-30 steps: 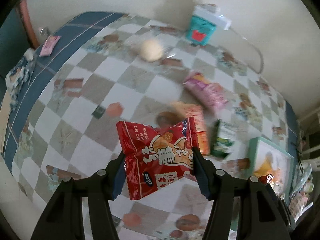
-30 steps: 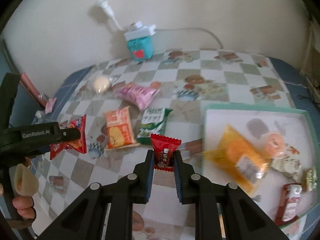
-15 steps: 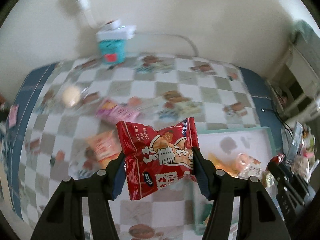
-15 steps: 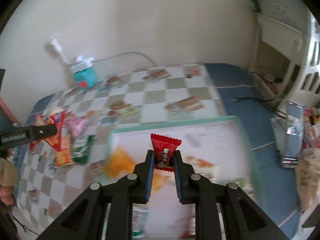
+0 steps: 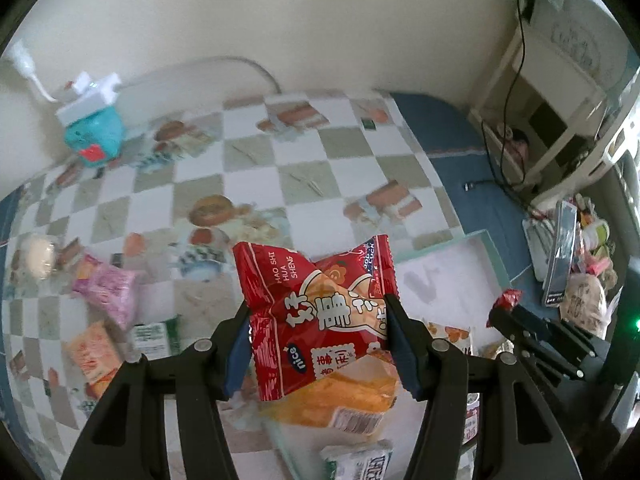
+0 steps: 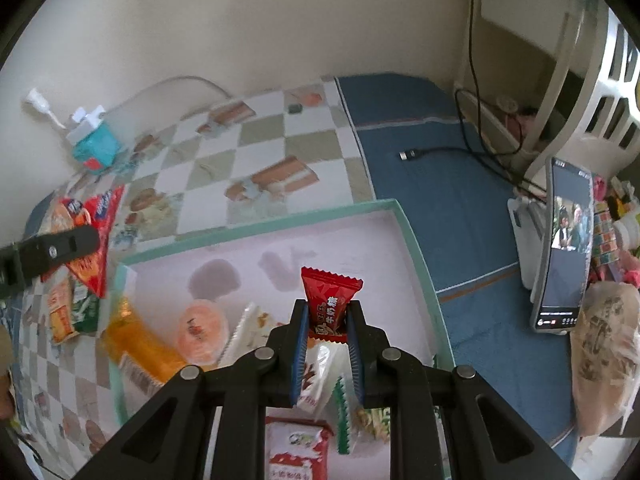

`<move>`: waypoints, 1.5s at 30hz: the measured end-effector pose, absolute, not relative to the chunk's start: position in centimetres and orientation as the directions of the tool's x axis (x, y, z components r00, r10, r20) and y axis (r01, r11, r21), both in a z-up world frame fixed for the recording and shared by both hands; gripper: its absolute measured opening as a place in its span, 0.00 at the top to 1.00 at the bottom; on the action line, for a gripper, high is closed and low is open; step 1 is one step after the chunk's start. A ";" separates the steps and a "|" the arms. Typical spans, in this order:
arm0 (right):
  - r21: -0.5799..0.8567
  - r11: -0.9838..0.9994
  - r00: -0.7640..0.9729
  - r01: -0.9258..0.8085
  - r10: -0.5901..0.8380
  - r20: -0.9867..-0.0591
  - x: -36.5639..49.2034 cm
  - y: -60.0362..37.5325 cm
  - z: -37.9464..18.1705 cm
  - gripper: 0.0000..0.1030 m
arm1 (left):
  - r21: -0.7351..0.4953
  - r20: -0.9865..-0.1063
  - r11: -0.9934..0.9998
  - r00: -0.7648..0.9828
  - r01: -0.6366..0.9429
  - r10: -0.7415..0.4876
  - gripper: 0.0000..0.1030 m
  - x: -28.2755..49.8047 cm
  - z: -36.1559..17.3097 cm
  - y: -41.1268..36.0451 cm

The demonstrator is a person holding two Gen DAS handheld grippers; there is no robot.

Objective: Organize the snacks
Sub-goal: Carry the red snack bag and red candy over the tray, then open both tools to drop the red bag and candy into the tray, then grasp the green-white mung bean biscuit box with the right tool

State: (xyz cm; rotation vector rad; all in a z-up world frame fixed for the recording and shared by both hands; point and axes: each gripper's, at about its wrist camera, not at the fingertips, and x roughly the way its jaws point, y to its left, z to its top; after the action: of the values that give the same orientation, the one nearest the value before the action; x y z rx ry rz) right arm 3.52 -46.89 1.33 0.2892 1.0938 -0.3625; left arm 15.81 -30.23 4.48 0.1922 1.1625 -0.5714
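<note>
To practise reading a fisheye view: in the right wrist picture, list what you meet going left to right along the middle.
Large red snack packet in the left hand-held gripper → orange packet → round orange snack → small red candy in the right hand-held gripper → tray rim → phone.

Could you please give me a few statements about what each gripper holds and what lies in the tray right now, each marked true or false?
1. The left gripper grips a large red snack packet. True.
2. The right gripper is empty. False: it is shut on a small red candy.
3. The teal-rimmed tray already holds an orange packet. True.
4. The pink packet lies in the tray. False: it lies on the checkered tablecloth.
5. A phone stands right of the tray. True.
</note>
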 end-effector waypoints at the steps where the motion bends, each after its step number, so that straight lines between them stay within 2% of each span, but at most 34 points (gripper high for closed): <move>1: 0.053 0.903 0.406 0.427 -0.139 -0.903 3.6 -47.1 1.1 0.80 | -0.140 -0.909 0.841 0.268 0.523 -0.318 0.40 15.8 4.1 -30.7; 6: 0.036 0.899 0.364 0.435 -0.139 -0.921 4.0 -47.7 -0.1 0.80 | -0.144 -0.922 0.845 0.241 0.514 -0.304 0.38 15.7 2.5 -31.7; 7: 0.041 0.898 0.361 0.438 -0.135 -0.923 4.0 -47.8 -0.1 0.79 | -0.159 -0.923 0.847 0.227 0.508 -0.310 0.33 15.8 2.3 -31.6; 8: 0.046 0.897 0.362 0.439 -0.129 -0.923 4.0 -47.9 -0.1 0.74 | -0.166 -0.923 0.848 0.223 0.504 -0.313 0.29 15.8 2.2 -31.4; 9: 0.054 0.895 0.364 0.443 -0.124 -0.923 3.9 -48.1 -0.1 0.69 | -0.166 -0.923 0.850 0.225 0.500 -0.313 0.19 15.8 2.2 -31.2; 11: 0.047 0.889 0.362 0.456 -0.136 -0.922 3.7 -48.2 0.2 0.40 | -0.155 -0.920 0.860 0.245 0.485 -0.305 0.15 15.8 2.6 -30.5; 15: 0.052 0.886 0.371 0.460 -0.139 -0.918 3.2 -48.1 0.8 0.37 | -0.130 -0.921 0.891 0.281 0.435 -0.271 0.15 15.9 3.5 -28.3; 18: 0.055 0.890 0.383 0.453 -0.138 -0.913 3.0 -47.6 1.3 0.27 | -0.100 -0.912 0.917 0.332 0.385 -0.239 0.13 15.8 4.2 -26.0; 23: 0.077 0.906 0.425 0.417 -0.119 -0.898 2.8 -45.6 2.0 0.00 | -0.082 -0.910 0.961 0.372 0.266 -0.181 0.11 15.3 4.1 -21.0; 35: 0.074 0.945 0.490 0.318 -0.098 -0.866 3.6 -37.2 4.6 0.00 | -0.078 -0.933 0.997 0.353 -0.010 -0.069 0.11 14.8 1.6 -8.6; 41: 0.057 0.964 0.502 0.260 -0.085 -0.861 4.9 -32.2 5.4 0.00 | -0.121 -0.940 0.982 0.335 -0.144 -0.067 0.11 15.6 0.4 -2.8; 45: 0.059 0.976 0.507 0.209 -0.057 -0.860 6.0 -28.8 5.7 0.00 | -0.076 -0.945 0.979 0.327 -0.191 -0.010 0.11 15.8 -0.1 -0.5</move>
State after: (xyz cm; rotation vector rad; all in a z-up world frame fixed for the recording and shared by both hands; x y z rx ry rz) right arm 5.97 -28.84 5.66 0.1625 1.0282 -0.1607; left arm 15.79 -0.49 -0.11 -0.1853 1.2343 0.1195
